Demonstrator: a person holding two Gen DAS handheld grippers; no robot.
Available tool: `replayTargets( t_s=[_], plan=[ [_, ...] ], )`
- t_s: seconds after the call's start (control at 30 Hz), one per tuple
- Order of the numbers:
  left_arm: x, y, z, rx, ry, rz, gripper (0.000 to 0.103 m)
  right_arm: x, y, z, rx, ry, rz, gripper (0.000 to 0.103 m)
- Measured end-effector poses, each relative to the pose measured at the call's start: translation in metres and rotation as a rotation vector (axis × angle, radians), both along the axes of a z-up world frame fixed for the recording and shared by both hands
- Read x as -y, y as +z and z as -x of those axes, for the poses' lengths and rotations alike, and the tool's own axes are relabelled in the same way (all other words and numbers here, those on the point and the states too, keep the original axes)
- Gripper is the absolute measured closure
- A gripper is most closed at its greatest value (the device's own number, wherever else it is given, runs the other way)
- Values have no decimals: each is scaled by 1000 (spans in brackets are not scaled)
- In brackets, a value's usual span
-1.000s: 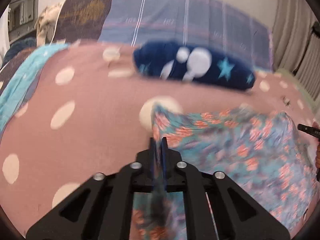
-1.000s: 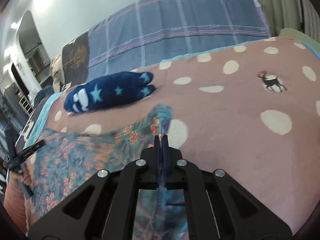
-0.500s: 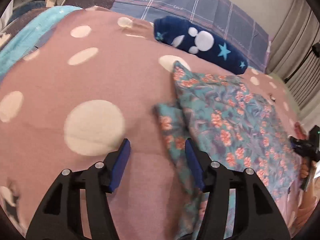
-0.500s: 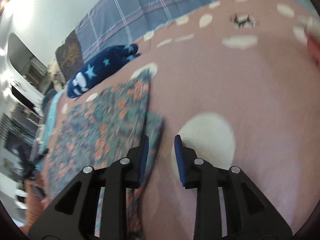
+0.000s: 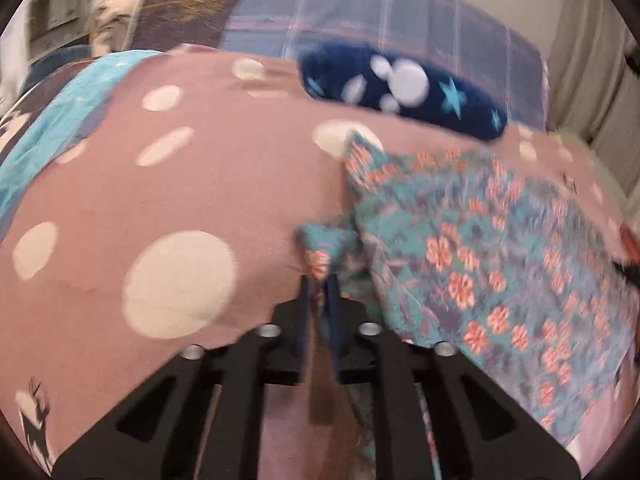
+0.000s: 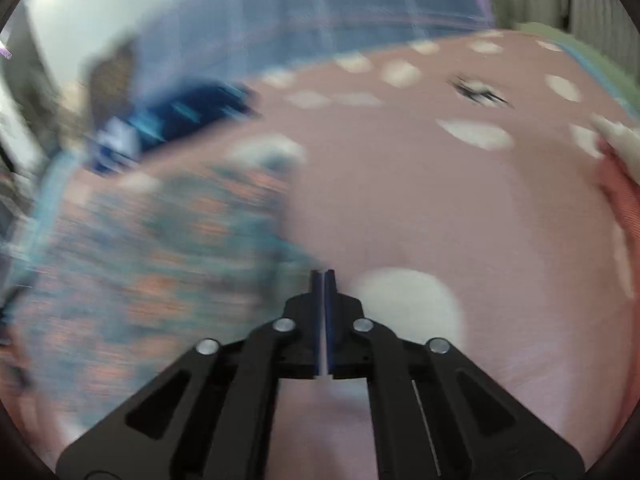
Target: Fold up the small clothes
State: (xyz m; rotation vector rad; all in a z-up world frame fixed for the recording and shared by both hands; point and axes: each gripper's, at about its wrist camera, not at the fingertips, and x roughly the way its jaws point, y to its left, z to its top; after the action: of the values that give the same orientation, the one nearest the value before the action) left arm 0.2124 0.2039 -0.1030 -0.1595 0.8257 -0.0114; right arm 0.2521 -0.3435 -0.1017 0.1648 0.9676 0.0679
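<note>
A teal garment with orange flowers [image 5: 472,240] lies folded on the pink dotted bedspread [image 5: 160,200]. In the left wrist view my left gripper [image 5: 319,280] is shut on the garment's lower left corner, which bunches up between the blue pads. In the right wrist view the garment [image 6: 168,248] is a motion-blurred patch on the left. My right gripper [image 6: 324,274] is shut, its pads pressed together at the garment's right edge; the blur hides whether any cloth is pinched.
A navy pillow with stars and white dots [image 5: 400,88] lies beyond the garment, in front of a blue plaid blanket [image 5: 360,20]. A turquoise cloth [image 5: 52,128] hangs over the bed's left side. A pinkish-red cloth [image 6: 620,200] lies at the right edge.
Both grippers were shut on the garment, opened and released it half a second ago, and have closed again. The left now pinches the lower left corner. The right view is swinging fast.
</note>
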Motion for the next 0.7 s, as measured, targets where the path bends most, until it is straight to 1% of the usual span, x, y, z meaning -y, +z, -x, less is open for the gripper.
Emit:
replayTargets(
  t_s=[0.03, 0.07, 0.13, 0.2, 0.23, 0.27, 0.3, 0.33, 0.37, 0.4, 0.43, 0.47, 0.5, 0.53, 0.57, 0.6, 0.63, 0.67, 0.7],
  plan=[
    [-5, 7, 8, 28, 32, -4, 73, 6, -7, 0, -3, -11, -55, 103],
    [-8, 13, 15, 47, 43, -9, 73, 14, -6, 6, 11, -40, -134, 103],
    [-8, 27, 38, 71, 28, 8, 73, 20, 3, 20, 28, -32, -235, 98],
    [-3, 34, 60, 89, -20, 60, 66, 17, 16, 37, 43, -2, -256, 98],
    [3, 34, 74, 91, -51, 72, 59, 12, 22, 46, 50, 26, -266, 98],
    [11, 31, 77, 86, -66, 67, 49, 6, 28, 61, 61, 72, -289, 98],
    [21, 25, 90, 66, -89, 49, 47, 0, 33, 76, 72, 115, -305, 98],
    [26, 20, 94, 49, -105, 44, 47, -4, 35, 88, 77, 144, -309, 86],
    [31, 12, 96, 25, -126, 49, 47, -12, 34, 102, 74, 175, -304, 71],
    [37, 1, 100, -10, -141, 62, 47, -18, 29, 113, 55, 177, -278, 54],
    [41, -7, 103, -27, -135, 37, 61, -20, 25, 120, 40, 172, -261, 49],
    [44, -9, 104, -23, -100, -25, 95, -24, 16, 127, 13, 173, -255, 50],
    [41, -3, 105, -32, -69, -29, 98, -26, 8, 131, -13, 176, -272, 59],
    [35, 4, 107, -25, -56, 21, 101, -28, -3, 134, -42, 166, -284, 79],
    [29, 12, 111, -17, -48, 52, 101, -29, -7, 135, -43, 147, -258, 85],
    [28, 14, 112, -23, -55, 42, 101, -28, -6, 137, -33, 135, -258, 90],
    [29, 13, 114, -36, -61, 8, 101, -26, 0, 140, -20, 122, -281, 91],
    [31, 9, 114, -52, -60, -23, 101, -24, 13, 146, 11, 111, -282, 92],
    [34, 4, 115, -74, -63, -56, 101, -25, 23, 152, 37, 112, -252, 93]
  ],
)
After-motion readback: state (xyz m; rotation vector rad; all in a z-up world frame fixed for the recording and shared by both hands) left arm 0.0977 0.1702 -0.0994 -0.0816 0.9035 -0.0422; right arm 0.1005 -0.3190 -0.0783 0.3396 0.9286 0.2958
